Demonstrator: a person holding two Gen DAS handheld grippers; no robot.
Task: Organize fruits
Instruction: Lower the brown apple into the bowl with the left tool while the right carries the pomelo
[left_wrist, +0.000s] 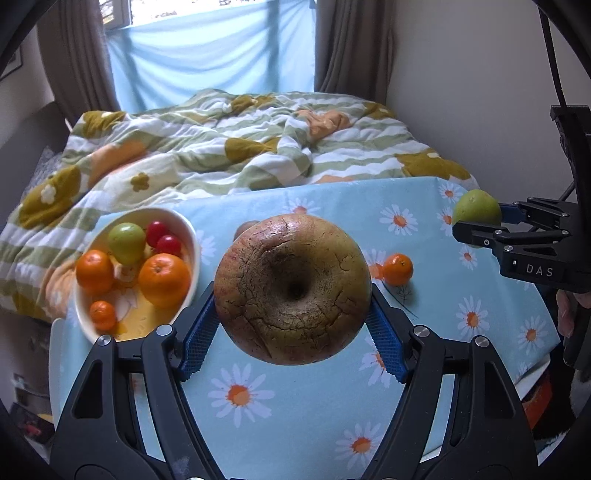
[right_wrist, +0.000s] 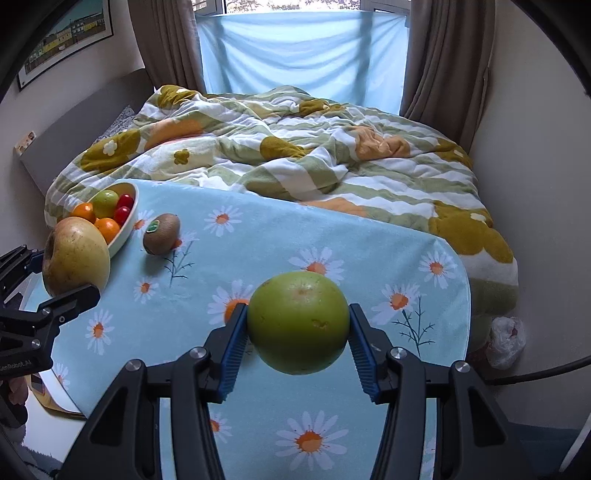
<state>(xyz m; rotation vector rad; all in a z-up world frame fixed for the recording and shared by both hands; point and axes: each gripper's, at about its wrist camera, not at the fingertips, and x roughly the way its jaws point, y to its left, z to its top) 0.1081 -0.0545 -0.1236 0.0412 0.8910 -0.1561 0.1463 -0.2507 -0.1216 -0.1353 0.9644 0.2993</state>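
My left gripper (left_wrist: 291, 325) is clamped on the big russet apple (left_wrist: 291, 288), held clear above the daisy tablecloth (left_wrist: 480, 314) just right of the white bowl (left_wrist: 192, 236), its dimpled end turned toward my camera. My right gripper (right_wrist: 298, 338) is clamped on a green fruit (right_wrist: 298, 323), well right of the bowl and also off the cloth. Its housing reads "DAS", the left one's "...enRobot.AI", and the kiwi (right_wrist: 161, 233) beside the bowl lies pointing away, green sticker unreadable.

Left wrist view looking forward and down along its fingers, close above the daisy tablecloth (left_wrist: 332, 424), right wrist view doing likewise beside it, both sharing tablecloth, white fruit bowl (right_wrist: 130, 221), bed (left_wrist: 229, 147), curtained window.
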